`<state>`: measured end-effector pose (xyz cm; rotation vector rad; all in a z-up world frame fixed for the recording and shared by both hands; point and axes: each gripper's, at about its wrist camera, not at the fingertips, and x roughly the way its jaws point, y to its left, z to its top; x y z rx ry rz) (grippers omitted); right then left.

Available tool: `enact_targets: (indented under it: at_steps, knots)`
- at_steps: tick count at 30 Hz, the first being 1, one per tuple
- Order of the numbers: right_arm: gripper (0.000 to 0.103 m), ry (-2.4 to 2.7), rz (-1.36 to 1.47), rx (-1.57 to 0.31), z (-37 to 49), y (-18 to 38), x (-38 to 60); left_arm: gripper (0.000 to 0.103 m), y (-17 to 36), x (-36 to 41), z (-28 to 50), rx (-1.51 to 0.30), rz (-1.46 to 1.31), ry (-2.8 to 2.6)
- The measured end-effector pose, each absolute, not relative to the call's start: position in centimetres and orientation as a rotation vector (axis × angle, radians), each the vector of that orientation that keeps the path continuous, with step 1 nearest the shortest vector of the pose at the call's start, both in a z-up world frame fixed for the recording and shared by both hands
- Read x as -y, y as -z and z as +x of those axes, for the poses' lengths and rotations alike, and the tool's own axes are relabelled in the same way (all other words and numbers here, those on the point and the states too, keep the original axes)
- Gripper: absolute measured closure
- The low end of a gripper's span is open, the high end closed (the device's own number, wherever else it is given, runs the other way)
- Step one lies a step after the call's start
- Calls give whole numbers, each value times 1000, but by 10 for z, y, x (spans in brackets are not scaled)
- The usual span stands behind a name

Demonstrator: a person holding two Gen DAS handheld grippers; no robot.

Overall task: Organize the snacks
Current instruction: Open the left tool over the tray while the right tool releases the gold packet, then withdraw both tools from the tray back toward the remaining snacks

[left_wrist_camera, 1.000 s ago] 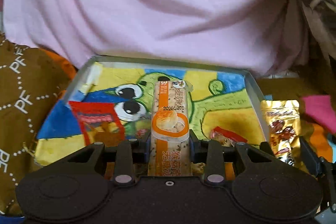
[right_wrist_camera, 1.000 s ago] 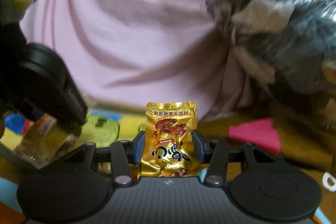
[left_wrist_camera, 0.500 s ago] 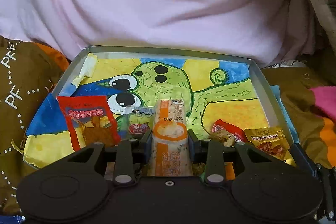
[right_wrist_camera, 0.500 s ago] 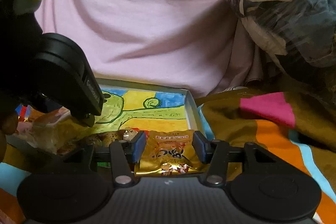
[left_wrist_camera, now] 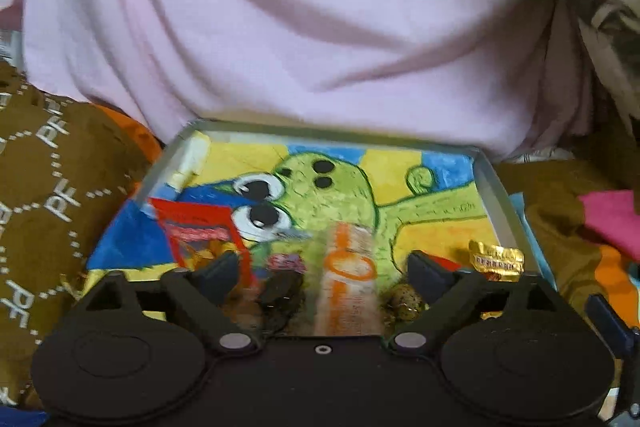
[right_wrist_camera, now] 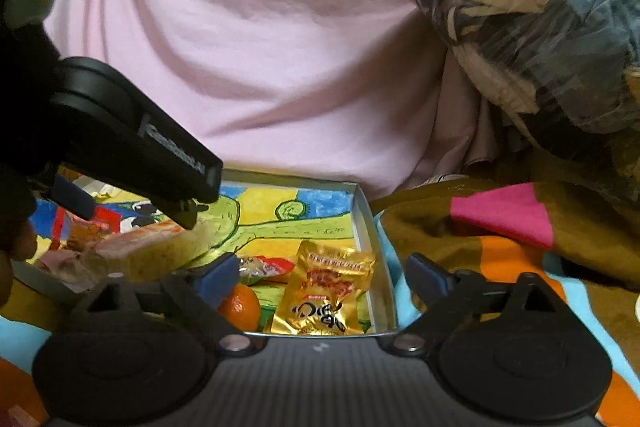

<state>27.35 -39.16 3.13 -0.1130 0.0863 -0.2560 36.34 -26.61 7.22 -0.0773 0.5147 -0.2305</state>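
both hand-held grippers (left_wrist_camera: 324,269) (right_wrist_camera: 318,273) have spread, releasing blurred bar (left_wrist_camera: 350,279) and gold packet (right_wrist_camera: 326,291) into tray (right_wrist_camera: 362,211).

Ahead of me: pink sheet (left_wrist_camera: 304,27), bunched in folds, filling the background. My left: brown cloth (left_wrist_camera: 48,195) with white dotted hexagons and "PF" letters. My right: clear plastic bag (right_wrist_camera: 532,7) stuffed with patterned fabric, resting above a striped blanket (right_wrist_camera: 500,223) in brown, pink, orange, light blue.
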Motion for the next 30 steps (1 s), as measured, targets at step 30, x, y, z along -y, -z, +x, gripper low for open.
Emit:
enact_targets:
  at_steps: [30]
  knots:
    - [0,71,-46,-75,135,-59,326,1,-68,84,206,-500,-207,38]
